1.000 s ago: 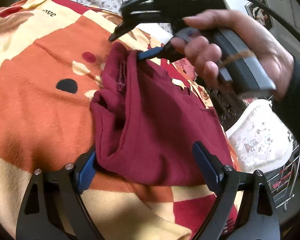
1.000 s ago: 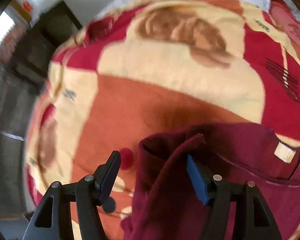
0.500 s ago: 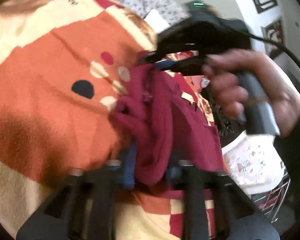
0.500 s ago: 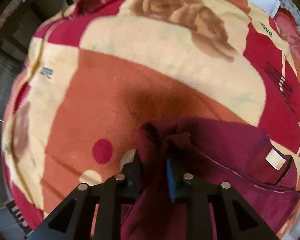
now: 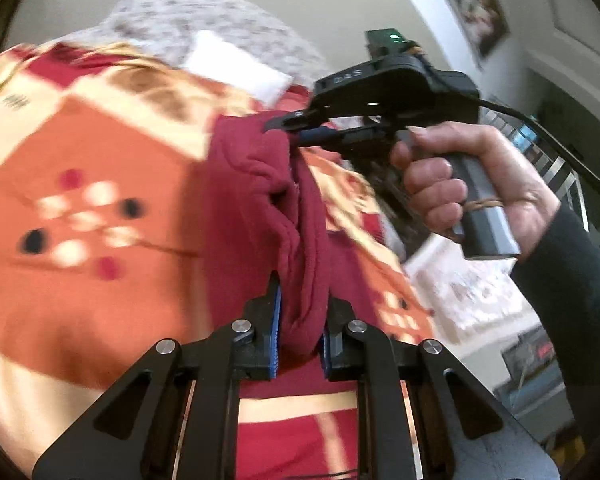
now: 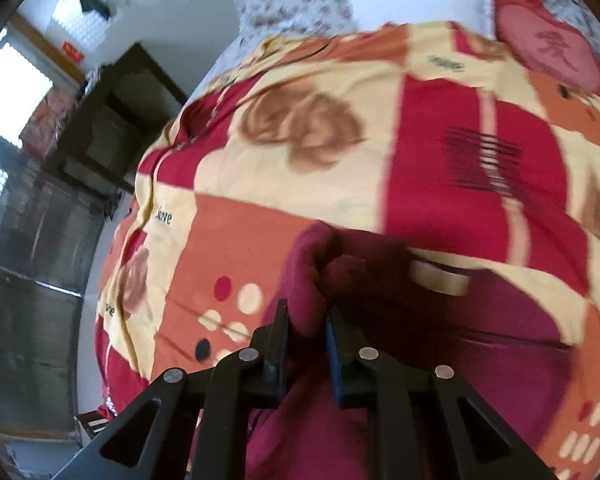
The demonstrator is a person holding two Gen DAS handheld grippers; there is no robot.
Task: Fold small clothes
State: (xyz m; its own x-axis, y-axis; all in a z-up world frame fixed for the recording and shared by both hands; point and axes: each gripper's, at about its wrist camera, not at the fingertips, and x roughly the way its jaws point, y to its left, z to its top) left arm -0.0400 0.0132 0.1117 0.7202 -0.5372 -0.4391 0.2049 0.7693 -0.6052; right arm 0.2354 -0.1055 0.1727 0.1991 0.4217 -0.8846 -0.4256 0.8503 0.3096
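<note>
A dark red garment [image 5: 260,184] hangs bunched and lifted off the patterned orange, red and cream blanket [image 5: 100,280]. My left gripper [image 5: 300,304] pinches a thick fold of it, its jaws still closing with the cloth pressed between the blue pads. In the left wrist view my right gripper [image 5: 288,128], held by a hand [image 5: 460,176], clamps the garment's far upper end. In the right wrist view the right gripper [image 6: 306,320] is likewise still closing on a bunched edge of the garment [image 6: 440,320], beside its white label [image 6: 440,280].
The blanket [image 6: 300,200] covers a bed. A floral pillow [image 5: 180,28] and a white cloth [image 5: 236,68] lie at its far end. A dark cabinet [image 6: 112,120] and a bright window [image 6: 12,92] stand to the bed's left. Framed pictures [image 5: 480,20] hang on the wall.
Both grippers went from open around the garment's edges to clamped on them. Both then rose, lifting the garment off the blanket into a hanging bunch.
</note>
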